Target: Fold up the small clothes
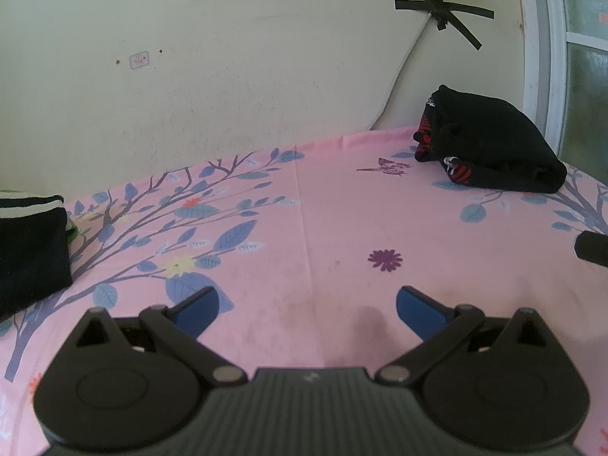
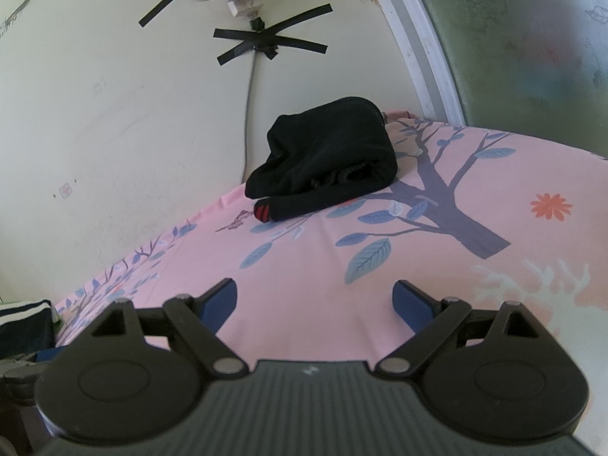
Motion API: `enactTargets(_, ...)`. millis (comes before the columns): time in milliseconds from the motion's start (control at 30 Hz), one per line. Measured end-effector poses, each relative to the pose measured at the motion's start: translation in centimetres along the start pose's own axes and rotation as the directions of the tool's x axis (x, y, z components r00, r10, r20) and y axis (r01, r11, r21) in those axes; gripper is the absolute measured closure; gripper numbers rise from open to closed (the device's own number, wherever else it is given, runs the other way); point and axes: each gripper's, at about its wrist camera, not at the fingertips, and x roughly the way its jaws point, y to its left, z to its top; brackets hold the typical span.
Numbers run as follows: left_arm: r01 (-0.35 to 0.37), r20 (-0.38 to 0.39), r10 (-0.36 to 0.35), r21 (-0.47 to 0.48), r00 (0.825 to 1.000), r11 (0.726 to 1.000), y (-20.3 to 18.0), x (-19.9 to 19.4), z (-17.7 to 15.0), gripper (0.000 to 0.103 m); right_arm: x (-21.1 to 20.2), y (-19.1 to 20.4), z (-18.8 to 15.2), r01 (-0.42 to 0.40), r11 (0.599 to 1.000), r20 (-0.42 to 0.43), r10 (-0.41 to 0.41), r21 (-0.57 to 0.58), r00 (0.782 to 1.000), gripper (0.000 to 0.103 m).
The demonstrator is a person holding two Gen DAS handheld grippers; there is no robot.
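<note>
Left gripper [image 1: 307, 306] and right gripper [image 2: 314, 300]: jaws apart, both empty, hovering over bare pink floral bedsheet [image 1: 326, 228]. Black garment bundle with red print [image 1: 490, 148] sits at the far edge by the wall, likely already folded and set aside. Striped dark garment [image 1: 30, 243] lies far left, partly cropped.
</note>
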Motion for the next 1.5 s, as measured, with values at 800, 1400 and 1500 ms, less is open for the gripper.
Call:
enactTargets(800,-0.003,-0.001,0.003,0.005,1.0,1.0,-0.16,-0.01,-0.09,0.0,0.03,-0.08,0.04,-0.003,1.0,-0.001,0.003,0.001,1.0,0.015)
enactTargets(1400,0.013,-0.011,-0.013,0.022,1.0,1.0,-0.2,0.15,-0.24,0.0,0.07,0.01,0.03,-0.002,1.0,-0.001,0.002,0.001,1.0,0.015)
enactTargets(1500,0.017,-0.013,-0.016,0.024,1.0,1.0,-0.16,0.19,-0.24,0.0,0.05,-0.02,0.03,-0.001,1.0,0.0,0.001,0.002,1.0,0.014)
